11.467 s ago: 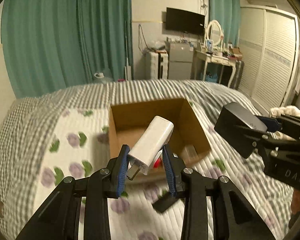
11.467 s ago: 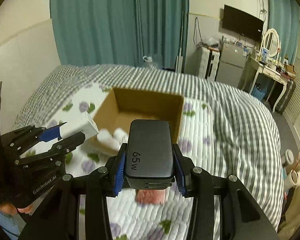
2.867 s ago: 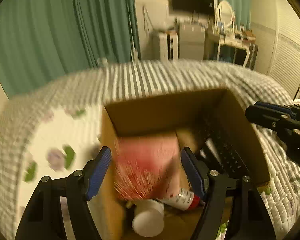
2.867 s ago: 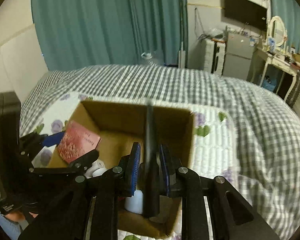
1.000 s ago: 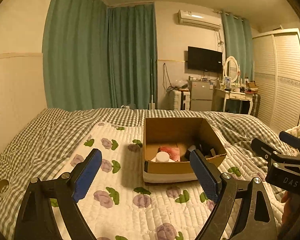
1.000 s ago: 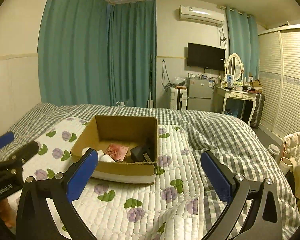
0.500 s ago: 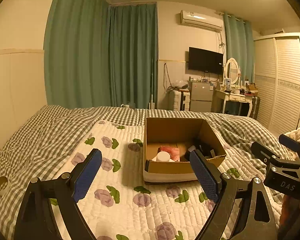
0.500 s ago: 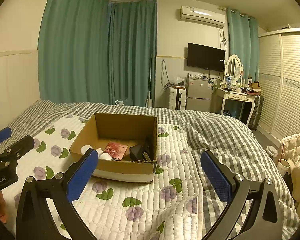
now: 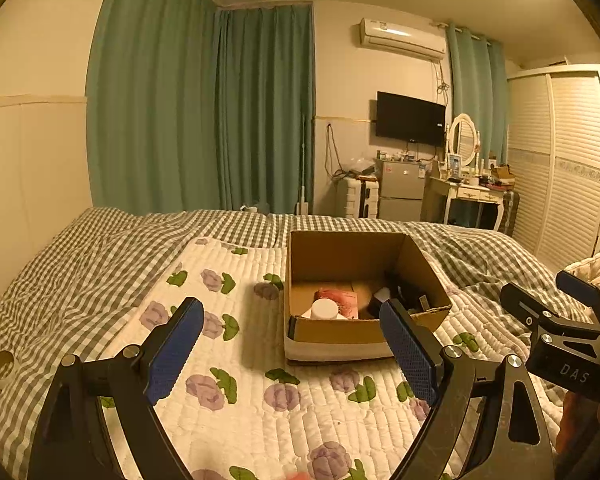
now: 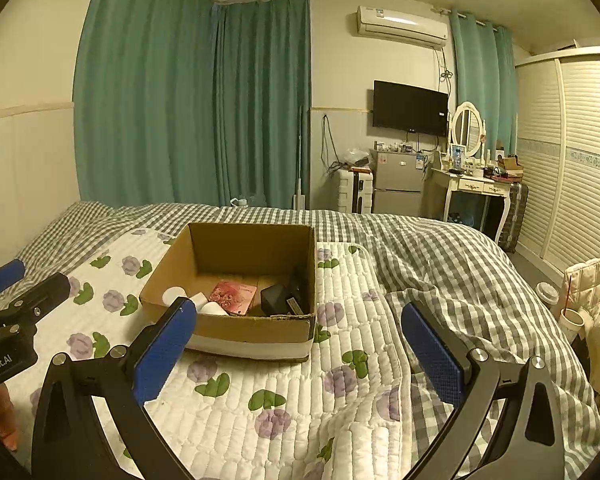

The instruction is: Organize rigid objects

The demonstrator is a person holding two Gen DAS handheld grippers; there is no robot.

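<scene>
— What's in the cardboard box (image 10: 236, 326)?

— It sits open-topped on the floral quilt (image 10: 260, 392) that lies over the checked bed (image 10: 440, 264). Inside, toward its left side, there are white cylindrical containers (image 10: 174, 295); one shows a round white cap (image 9: 325, 309) in the left wrist view. A pink-red packet (image 10: 233, 297) lies flat on the box floor near the middle. On the right side a black charger block (image 10: 277, 299) rests by the wall, with another dark item beside it that I can't make out.

— And the left tool (image 9: 292, 344)?

— Spread wide, blue pads far apart, nothing between them. It hangs above the quilt, short of the box and touching nothing.

— The right tool (image 10: 300, 340)?

— Same story: its fingers stand wide apart, it carries nothing, and it is held above the quilt in front of the box. Each tool shows at the edge of the other's view, on either side of the box.
</scene>
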